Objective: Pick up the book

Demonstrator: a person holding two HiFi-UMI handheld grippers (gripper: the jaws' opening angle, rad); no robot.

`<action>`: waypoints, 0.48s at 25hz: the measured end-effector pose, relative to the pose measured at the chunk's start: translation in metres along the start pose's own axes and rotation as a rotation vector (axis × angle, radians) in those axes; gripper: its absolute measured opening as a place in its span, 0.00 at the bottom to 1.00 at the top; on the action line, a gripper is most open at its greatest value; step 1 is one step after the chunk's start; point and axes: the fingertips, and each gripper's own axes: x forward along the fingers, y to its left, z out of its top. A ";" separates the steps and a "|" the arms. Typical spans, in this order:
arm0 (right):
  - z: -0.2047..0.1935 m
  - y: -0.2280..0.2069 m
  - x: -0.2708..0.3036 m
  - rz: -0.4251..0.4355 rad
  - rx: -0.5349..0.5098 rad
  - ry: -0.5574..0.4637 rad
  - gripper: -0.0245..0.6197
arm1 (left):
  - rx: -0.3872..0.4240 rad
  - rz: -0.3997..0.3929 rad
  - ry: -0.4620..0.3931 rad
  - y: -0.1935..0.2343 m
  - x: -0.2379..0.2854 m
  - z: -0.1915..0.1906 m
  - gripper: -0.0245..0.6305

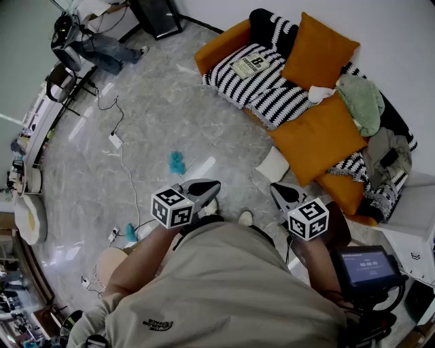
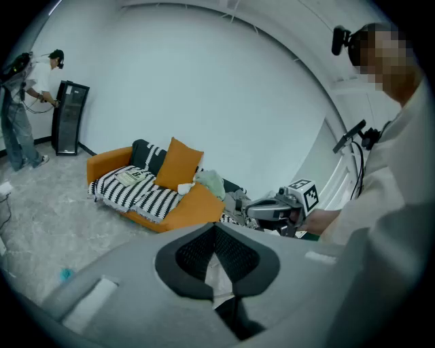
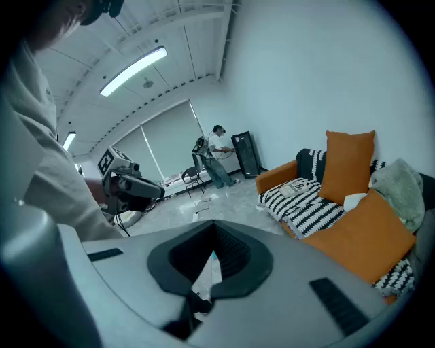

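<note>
Left gripper [image 2: 216, 234] and right gripper [image 3: 213, 238]: jaws closed together, nothing between them, both held near the person's waist and tilted downward. Beyond lies the floor [image 1: 156, 115]. The book [image 1: 253, 65] lies flat on the striped blanket [image 1: 268, 92] at the sofa's [image 1: 221, 46] far end, well apart from both grippers. Step, as judged: approach, not yet begun. The next move calls for nearing the sofa, parting one gripper's jaws and taking the book's edge.

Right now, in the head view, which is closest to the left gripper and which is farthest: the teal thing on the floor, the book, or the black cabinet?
1. Teal thing, on the floor just ahead of the left gripper.
2. Book, on the striped blanket at the sofa end.
3. Black cabinet, far off by the wall.
</note>
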 end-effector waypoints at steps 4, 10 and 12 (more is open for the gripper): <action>0.006 0.004 0.004 -0.004 -0.014 0.000 0.06 | 0.005 0.019 0.006 0.008 -0.009 -0.005 0.05; 0.015 -0.003 0.012 -0.006 -0.031 -0.002 0.06 | -0.005 0.028 -0.003 0.021 -0.012 0.002 0.05; 0.017 -0.009 0.019 -0.001 -0.022 0.006 0.06 | -0.002 0.027 -0.002 0.028 -0.007 0.007 0.05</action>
